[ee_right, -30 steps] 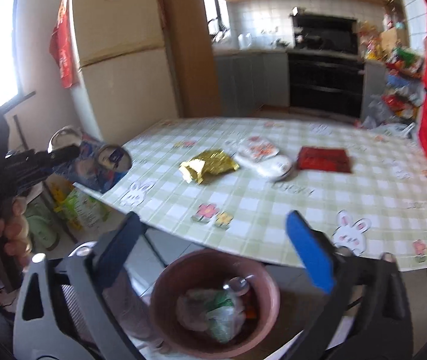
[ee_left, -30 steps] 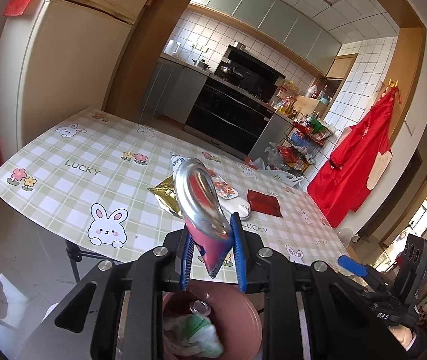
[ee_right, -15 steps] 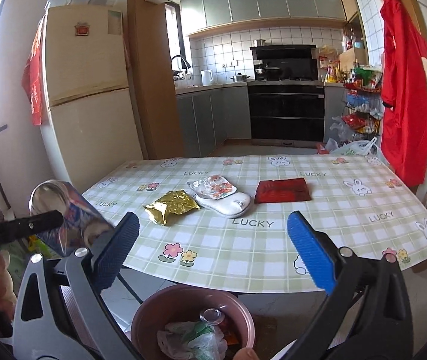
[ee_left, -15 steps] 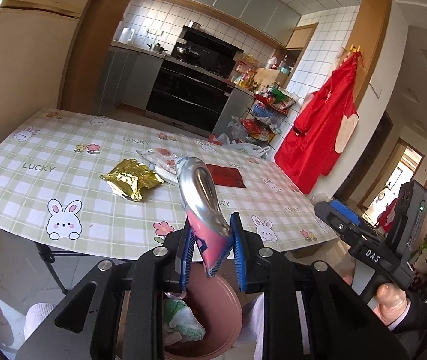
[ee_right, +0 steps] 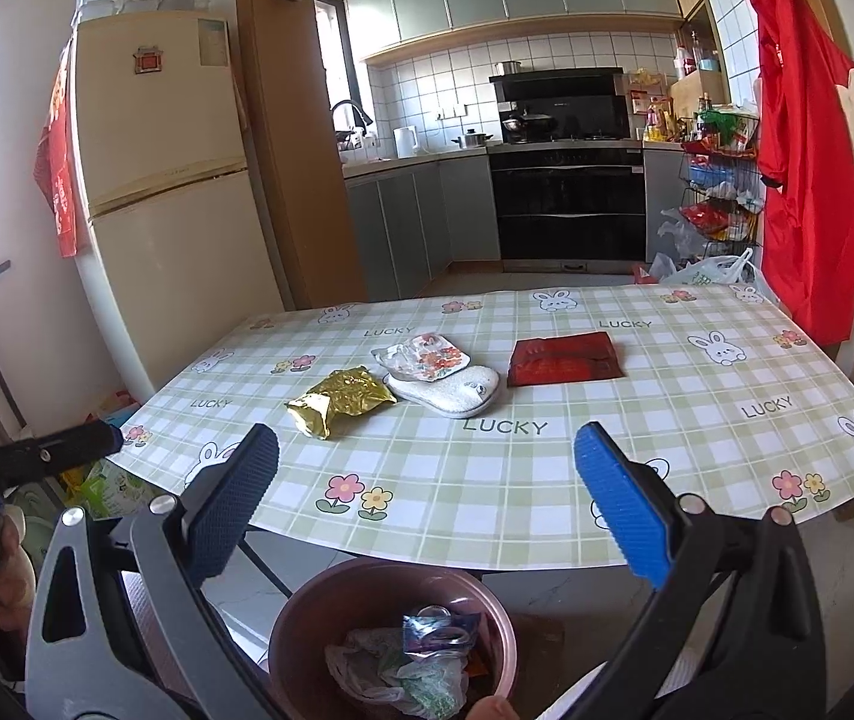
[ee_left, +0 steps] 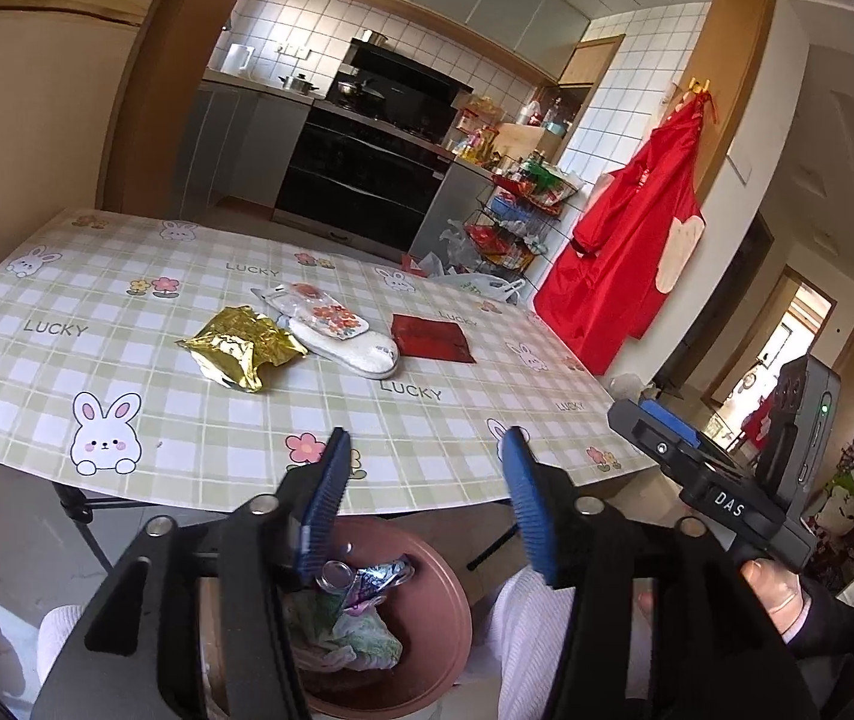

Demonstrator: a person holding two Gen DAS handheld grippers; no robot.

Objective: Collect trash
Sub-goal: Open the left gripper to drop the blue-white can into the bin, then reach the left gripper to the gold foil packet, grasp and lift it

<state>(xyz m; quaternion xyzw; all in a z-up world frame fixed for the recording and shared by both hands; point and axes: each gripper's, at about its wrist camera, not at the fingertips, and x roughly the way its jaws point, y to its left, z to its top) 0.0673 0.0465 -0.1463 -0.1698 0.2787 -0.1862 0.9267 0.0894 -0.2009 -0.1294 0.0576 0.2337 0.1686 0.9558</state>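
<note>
Trash in the pink bin (ee_right: 306, 618) now includes the crushed can (ee_right: 440, 630), lying on crumpled plastic bags (ee_right: 390, 669) just below the near edge of the table (ee_right: 487, 480). A second ago the left gripper (ee_left: 423, 498) clamped that can above the bin; now its blue pads stand spread and bare, the can dropped between them into the bin (ee_left: 433, 588). The right gripper (ee_right: 423, 498) hangs wide open over the same bin, as it did before.

Beyond the bin, mid-table, lie a gold foil wrapper (ee_right: 339, 399), a white oval pouch (ee_right: 457, 393) with a floral packet (ee_right: 427, 357) resting on its far end, and a red packet (ee_right: 565, 360) just right of the pouch. The checked cloth between these and the near edge is bare, giving free room for reaching in. Farther off behind the table stand a fridge (ee_right: 168, 192) and an oven (ee_right: 571, 204); a red apron (ee_right: 811, 138) hangs to the right.
</note>
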